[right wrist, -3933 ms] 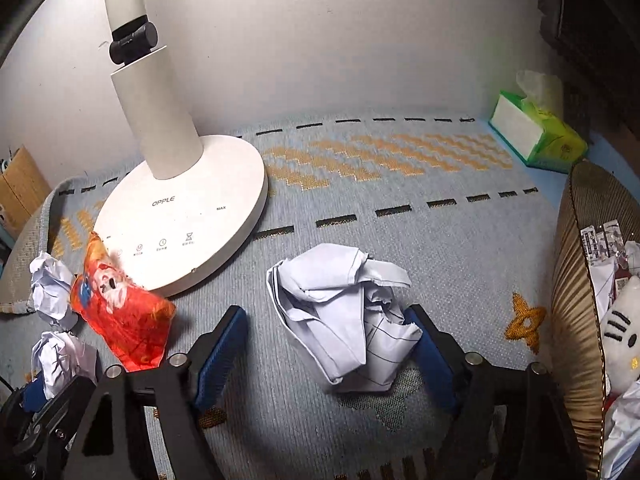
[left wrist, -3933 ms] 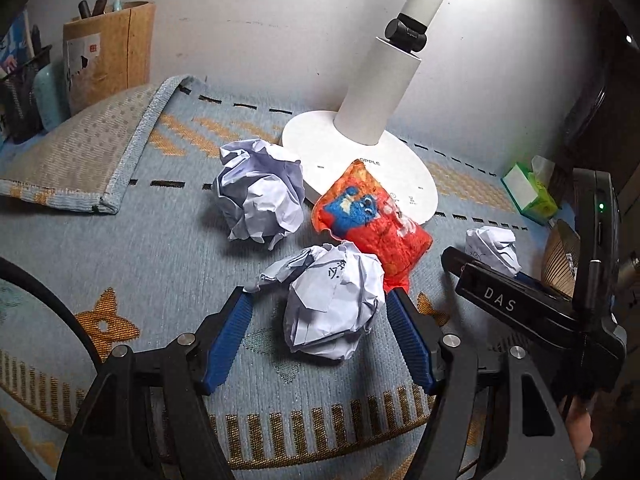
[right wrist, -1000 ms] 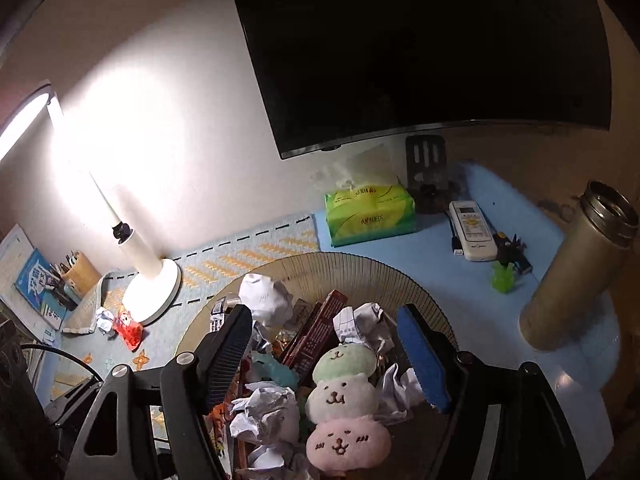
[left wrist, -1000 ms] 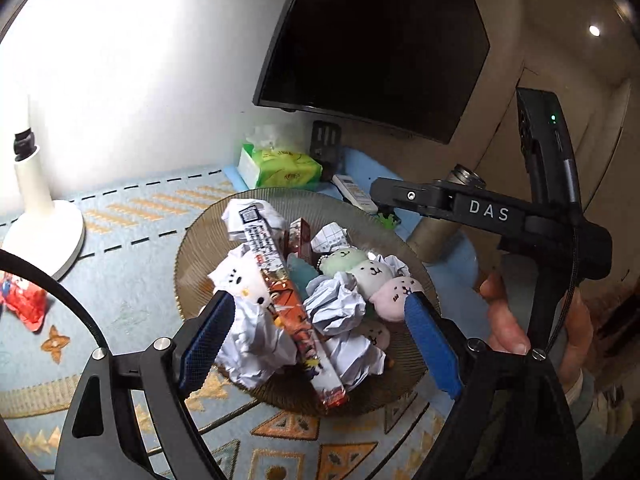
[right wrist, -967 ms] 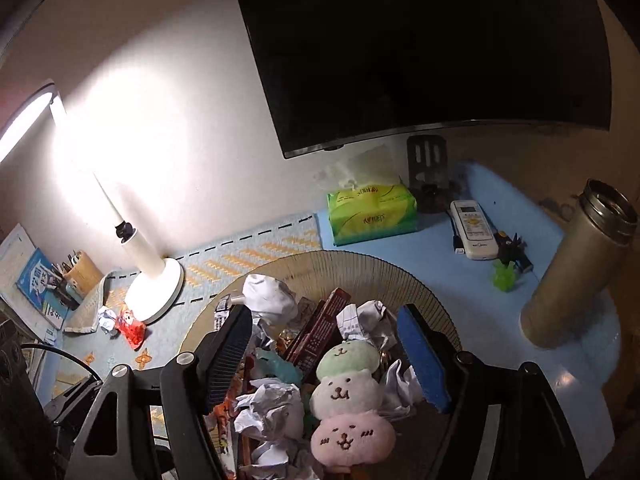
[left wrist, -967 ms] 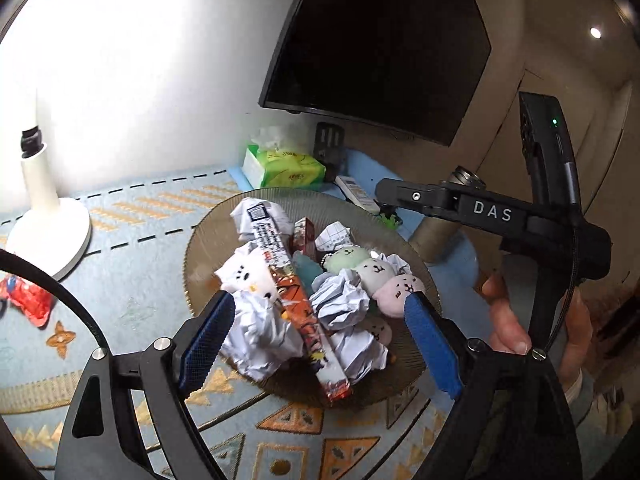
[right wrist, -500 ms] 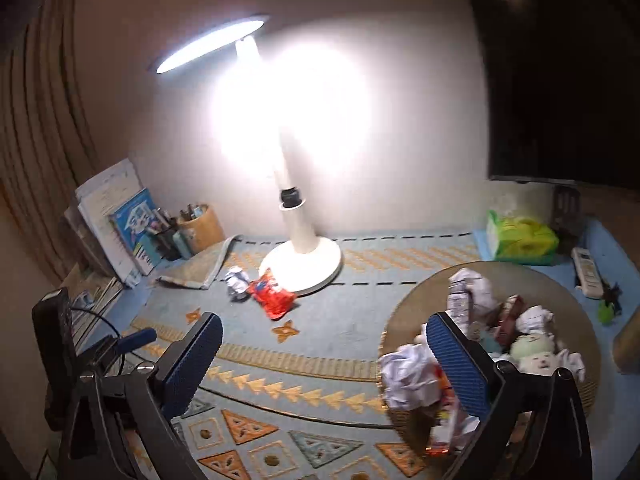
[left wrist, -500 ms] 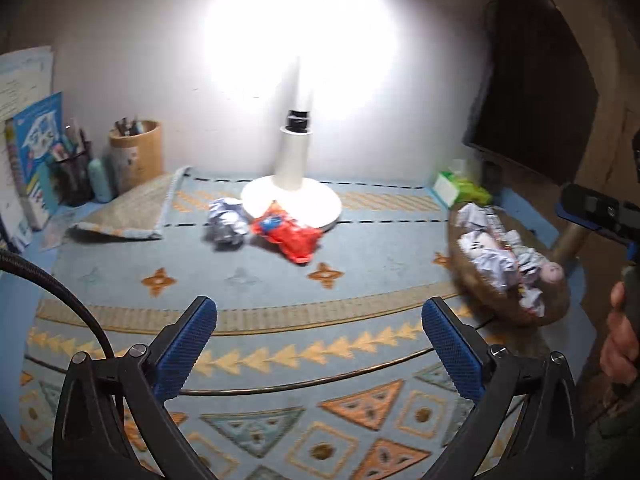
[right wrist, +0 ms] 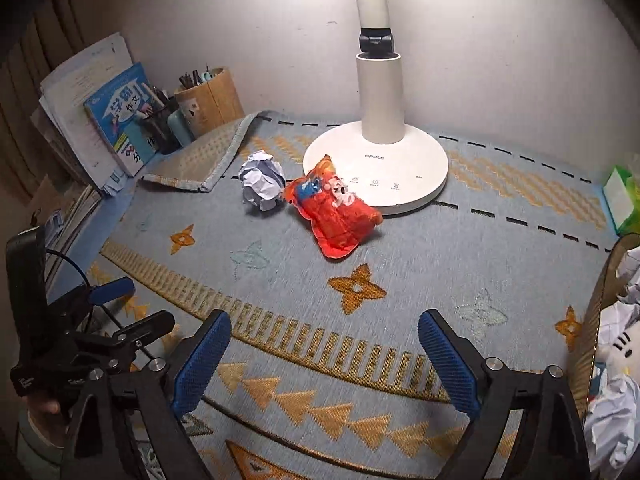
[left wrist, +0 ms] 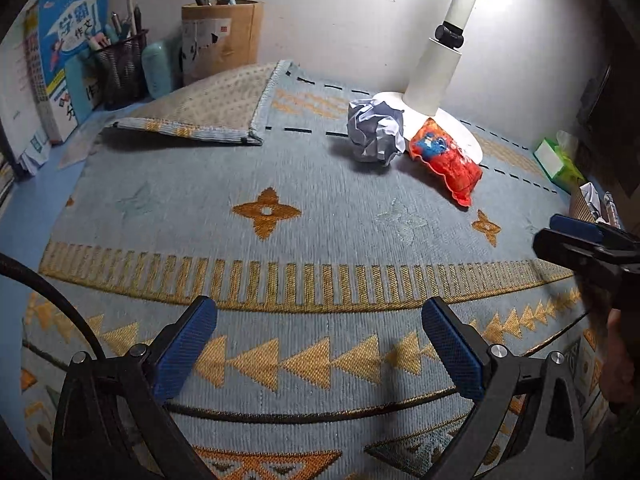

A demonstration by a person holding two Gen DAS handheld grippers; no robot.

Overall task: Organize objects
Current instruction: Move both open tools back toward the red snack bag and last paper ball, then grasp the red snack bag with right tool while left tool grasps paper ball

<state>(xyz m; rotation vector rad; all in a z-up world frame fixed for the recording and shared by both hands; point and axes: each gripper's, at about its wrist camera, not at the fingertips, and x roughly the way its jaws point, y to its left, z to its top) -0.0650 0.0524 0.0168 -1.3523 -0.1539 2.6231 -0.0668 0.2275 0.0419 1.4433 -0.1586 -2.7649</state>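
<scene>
Far left, against the wall: stacked books and papers (right wrist: 96,120), one black mesh pen holder (left wrist: 120,68), one brown cardboard pen cup (left wrist: 222,36) with pens sticking out. One woven mat (left wrist: 280,208), blue-grey with orange stars, triangles and a bar border; its back-left corner was folded over, showing the beige underside.

Left gripper (left wrist: 320,344): jaws wide apart, nothing between them, blue ribbed pads (left wrist: 184,344) above bare mat, angled down.

Loose items on the mat, two in all, well ahead of both grippers:
- one crumpled white paper ball (left wrist: 375,130), rough and faceted, just beside the lamp base
- one glossy red snack pouch (left wrist: 446,160), puffy, pillow-shaped, blue and white print, touching the ball's right side and lying partly against the base edge

One white desk lamp (right wrist: 380,120): smooth round disc base, cylindrical stem, black hinge collar.

Right gripper (right wrist: 324,356): jaws apart and closing, nothing between them, same blue ribbed pads.

Right edge: one green tissue box (right wrist: 620,196), and the rim of one brown woven basket (right wrist: 596,308) holding crumpled paper and a white plush; count there unclear.
</scene>
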